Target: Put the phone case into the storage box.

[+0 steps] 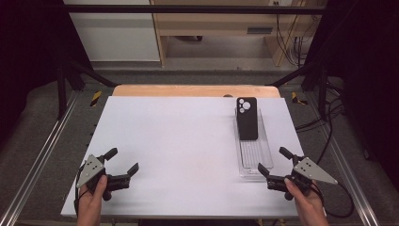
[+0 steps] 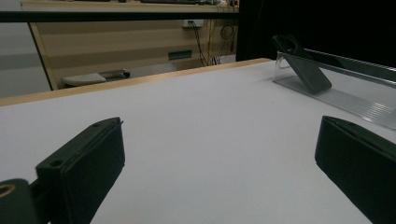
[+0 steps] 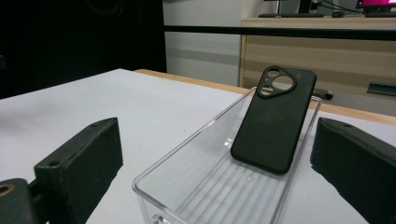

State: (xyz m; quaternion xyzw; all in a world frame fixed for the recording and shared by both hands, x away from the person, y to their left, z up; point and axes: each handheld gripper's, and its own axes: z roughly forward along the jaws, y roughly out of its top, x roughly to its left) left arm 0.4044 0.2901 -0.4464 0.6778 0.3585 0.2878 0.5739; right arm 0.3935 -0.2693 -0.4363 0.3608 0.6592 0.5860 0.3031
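White tabletop (image 1: pixel 179 155) spreads across the workspace, bare apart from a clear plastic tray (image 1: pixel 254 157) lying lengthwise toward its right side. Inside the tray a black phone case (image 1: pixel 247 118) leans with its camera cut-outs uppermost, its top propped on the tray's far end wall and its lower edge resting on the ribbed floor. At the near left the left gripper (image 1: pixel 123 161) is held just above the table, well apart from the tray, jaws spread wide and empty. The right gripper (image 1: pixel 274 159) sits at the tray's near end, jaws likewise wide apart and holding nothing, looking straight along the tray at the case. The work appears to be at the approach stage; the next move probably calls for the right gripper to advance and close on the case's edges.
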